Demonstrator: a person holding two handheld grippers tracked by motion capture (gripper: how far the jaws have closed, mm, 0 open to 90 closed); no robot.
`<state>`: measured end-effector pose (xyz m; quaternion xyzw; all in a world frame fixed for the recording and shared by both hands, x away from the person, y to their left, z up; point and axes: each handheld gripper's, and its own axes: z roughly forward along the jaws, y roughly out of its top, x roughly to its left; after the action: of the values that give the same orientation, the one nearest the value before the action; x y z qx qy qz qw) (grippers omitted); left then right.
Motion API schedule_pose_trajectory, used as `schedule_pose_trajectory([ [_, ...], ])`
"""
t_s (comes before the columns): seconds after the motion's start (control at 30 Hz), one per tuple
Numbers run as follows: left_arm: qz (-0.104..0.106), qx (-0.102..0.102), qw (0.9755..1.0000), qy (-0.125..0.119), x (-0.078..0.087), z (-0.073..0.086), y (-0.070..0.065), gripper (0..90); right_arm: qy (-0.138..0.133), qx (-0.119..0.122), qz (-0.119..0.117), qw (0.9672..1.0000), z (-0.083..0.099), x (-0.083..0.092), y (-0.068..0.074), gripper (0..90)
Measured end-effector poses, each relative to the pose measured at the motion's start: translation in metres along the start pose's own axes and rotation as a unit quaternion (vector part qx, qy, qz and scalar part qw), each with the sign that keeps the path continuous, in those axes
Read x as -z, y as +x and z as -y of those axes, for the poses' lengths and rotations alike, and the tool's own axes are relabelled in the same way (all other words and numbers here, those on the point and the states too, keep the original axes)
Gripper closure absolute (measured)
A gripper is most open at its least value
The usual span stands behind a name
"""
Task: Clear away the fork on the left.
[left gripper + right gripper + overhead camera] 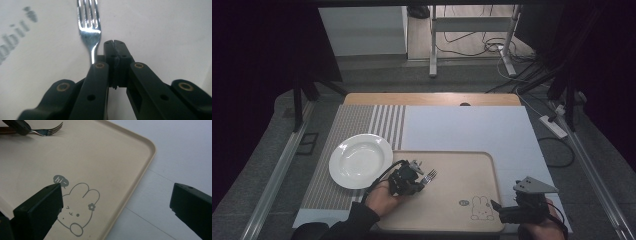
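A metal fork (90, 23) lies on the beige tray (462, 170), tines pointing away from my left gripper (115, 43). That gripper is shut, jaw tips pressed together just right of the fork's neck, and the handle runs under its left jaw. From above, the left gripper (419, 179) sits over the tray's left part with the fork (430, 175) sticking out beyond it. My right gripper (116, 207) is open and holds nothing. It hovers over the tray's near right corner by the rabbit drawing (76, 212). The fork (47, 130) shows far off in the right gripper view.
A white plate (360, 160) rests on the striped mat left of the tray. The tray (140, 152) has a raised rim, with a white table cover (472, 127) beyond it. Cables and a table frame stand on the floor behind.
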<state>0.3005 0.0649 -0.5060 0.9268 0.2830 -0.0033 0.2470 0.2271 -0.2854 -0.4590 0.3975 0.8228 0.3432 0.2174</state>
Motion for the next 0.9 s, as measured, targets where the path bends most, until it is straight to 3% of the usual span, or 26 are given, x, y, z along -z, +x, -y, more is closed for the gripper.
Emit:
schedule_pose_trajectory([
  [0.03, -0.007, -0.004, 0.9999, 0.007, -0.003, 0.000, 0.000, 88.9, 0.000, 0.000, 0.000, 1.0000, 0.000, 0.000, 0.000, 0.0],
  [0.37, -0.036, 0.024, 0.9991, -0.003, 0.000, 0.005, 0.013, 88.9, 0.000, 0.003, -0.001, 1.0000, 0.000, 0.001, 0.000, 0.0],
  [0.63, -0.062, 0.065, 0.9959, -0.004, 0.009, 0.016, 0.036, 88.8, 0.001, 0.003, -0.001, 1.0000, 0.000, 0.000, 0.000, 0.0],
  [0.9, -0.083, 0.093, 0.9922, 0.001, 0.017, 0.025, 0.050, 88.8, 0.002, 0.004, -0.002, 1.0000, 0.000, 0.000, 0.001, 0.0],
])
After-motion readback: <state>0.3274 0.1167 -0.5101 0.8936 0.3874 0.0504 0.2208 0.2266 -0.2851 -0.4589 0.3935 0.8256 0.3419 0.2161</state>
